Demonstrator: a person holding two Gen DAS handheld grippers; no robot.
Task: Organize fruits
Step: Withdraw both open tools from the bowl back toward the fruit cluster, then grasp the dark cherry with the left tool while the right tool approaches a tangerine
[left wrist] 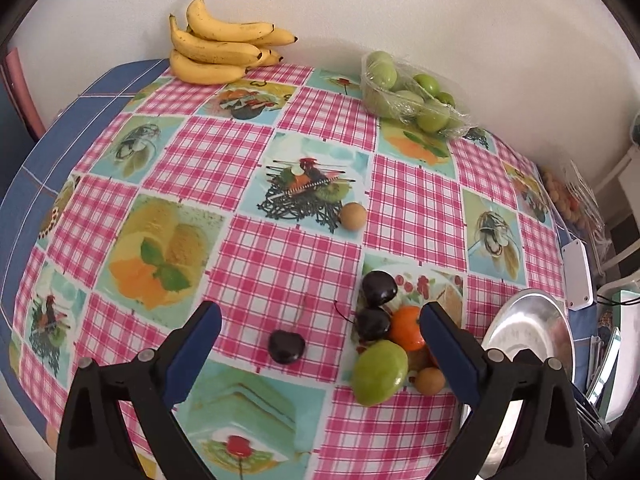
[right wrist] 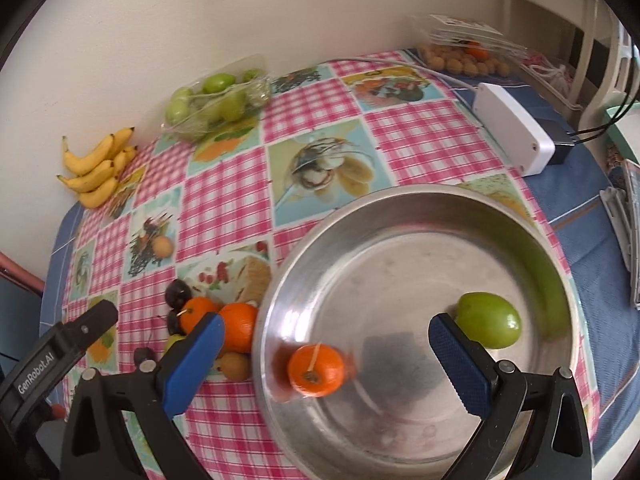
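Two fruits, an orange (right wrist: 316, 370) and a green one (right wrist: 490, 322), lie in the metal bowl (right wrist: 400, 208), while a small pile (left wrist: 384, 336) waits on the desk (left wrist: 280, 256) beside it, with both the left claw (left wrist: 320, 354) and right claw (right wrist: 326, 360) wide and empty.

A table (left wrist: 304, 256) under a pink-checked cloth printed with fruit pictures carries bananas (left wrist: 224, 44) and a wrapped tray of green fruit (left wrist: 412, 96) along the wall. A steel bowl (right wrist: 400, 208) stands near its right edge, beside a pile of dark cherries (left wrist: 378, 288), oranges (right wrist: 238, 326) and a green fruit (left wrist: 380, 372). One cherry (left wrist: 286, 346) and a small tan fruit (left wrist: 353, 216) lie apart, and a white box (right wrist: 516, 132) sits further back.
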